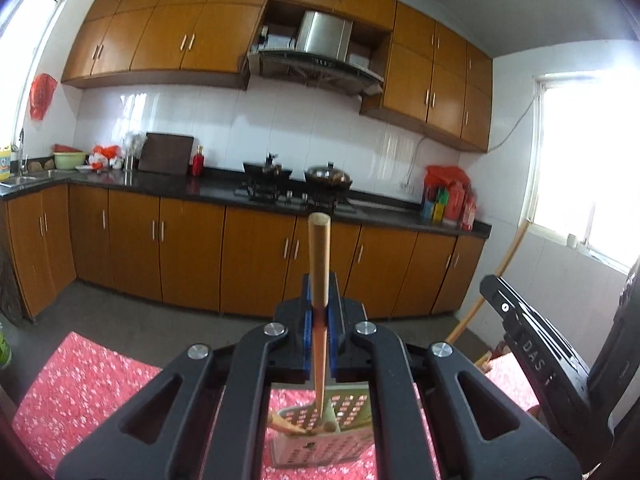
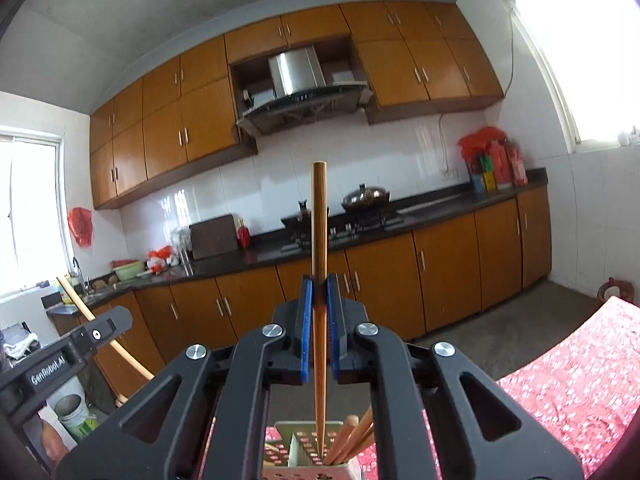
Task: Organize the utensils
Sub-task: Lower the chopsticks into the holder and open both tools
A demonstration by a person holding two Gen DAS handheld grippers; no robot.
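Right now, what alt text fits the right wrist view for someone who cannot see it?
The right gripper is shut on a chopstick standing upright above a perforated holder with more chopsticks. Behind is a kitchen with orange cabinets; the left gripper shows at left.

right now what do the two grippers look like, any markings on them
Both are matte black, with angular linkage arms that have triangular cut-outs and round silver pivot bolts. Blue ribbed pads line the fingers of the left gripper and the right gripper. Seen from the side, the left one's body carries white lettering reading "GenRobot.AI"; the right one's shows "DAS". No cables or sleeves are visible.
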